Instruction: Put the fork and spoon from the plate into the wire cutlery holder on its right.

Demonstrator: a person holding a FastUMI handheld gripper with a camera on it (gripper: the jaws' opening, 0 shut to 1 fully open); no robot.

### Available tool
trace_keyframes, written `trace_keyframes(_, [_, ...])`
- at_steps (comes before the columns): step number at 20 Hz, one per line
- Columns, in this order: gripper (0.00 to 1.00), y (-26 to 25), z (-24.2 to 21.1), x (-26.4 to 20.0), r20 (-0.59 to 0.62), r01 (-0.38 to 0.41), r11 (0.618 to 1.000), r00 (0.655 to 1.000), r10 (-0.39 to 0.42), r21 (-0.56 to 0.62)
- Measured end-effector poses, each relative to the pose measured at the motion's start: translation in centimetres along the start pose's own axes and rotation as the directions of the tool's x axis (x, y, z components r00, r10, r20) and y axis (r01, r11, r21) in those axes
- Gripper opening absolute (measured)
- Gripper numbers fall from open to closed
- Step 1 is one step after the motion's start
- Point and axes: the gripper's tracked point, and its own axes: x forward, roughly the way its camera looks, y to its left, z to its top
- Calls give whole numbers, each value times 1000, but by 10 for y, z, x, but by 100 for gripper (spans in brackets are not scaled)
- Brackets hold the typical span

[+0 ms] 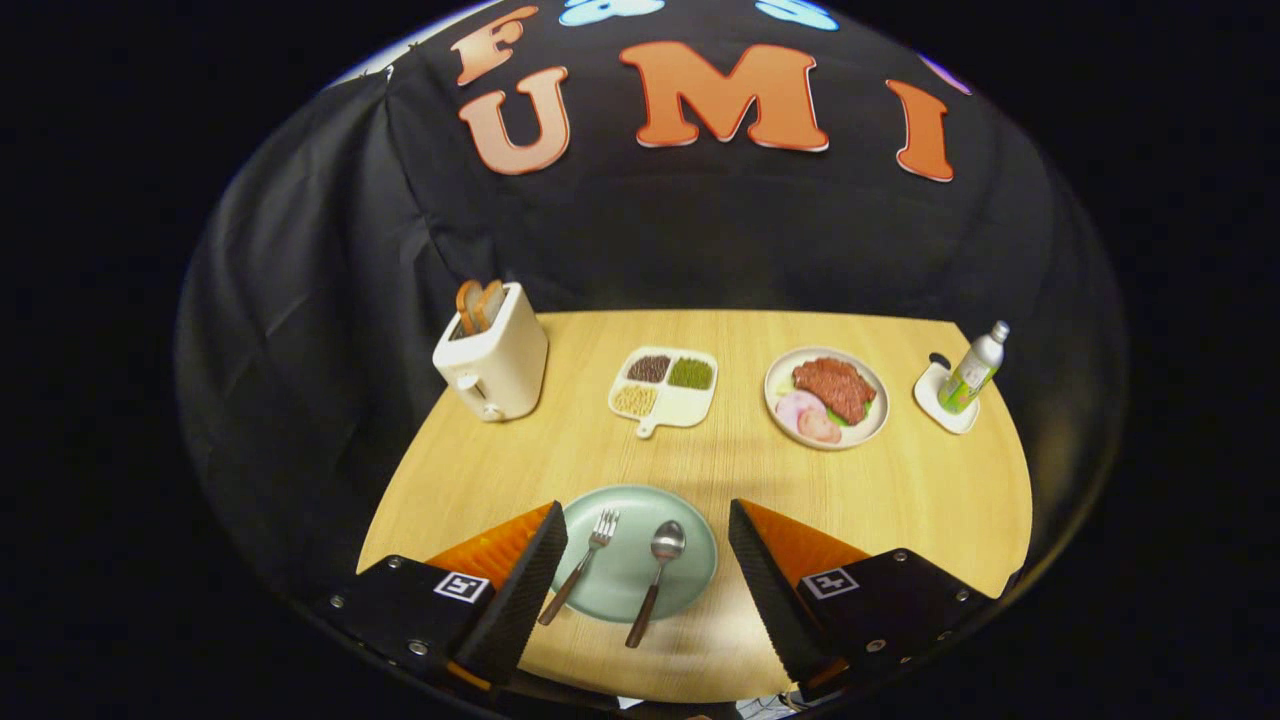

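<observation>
The hand-held gripper [648,560] hangs over the near edge of the wooden bench [900,490], its fingers spread wide and holding nothing. Between them lies the pale green plate [690,560], with the fork [583,565] and spoon [655,575] resting side by side on it, handles pointing off its near rim. Beyond the plate stand a divided dish [690,405] of beans, a toaster [492,365] holding bread to its left, a dish of what looks like meat [828,397] to its right, and further right a bottle [973,368] on a coaster [935,395].
</observation>
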Motion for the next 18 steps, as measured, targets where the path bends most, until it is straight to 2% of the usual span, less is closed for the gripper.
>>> trace_keyframes(4, [97, 0, -50, 29, -204, 14, 1000, 979, -15, -6])
trace_keyframes(7, [95, 0, -77, 47, -307, 14, 1000, 951, -15, -6])
trace_keyframes(10, [90, 1, -100, 67, -375, 14, 1000, 927, -22, -26])
trace_keyframes(13, [84, -1, -125, 87, -460, 26, 1000, 887, -25, -6])
trace_keyframes(18, [73, -4, -149, 108, -545, 49, 999, 838, -38, 6])
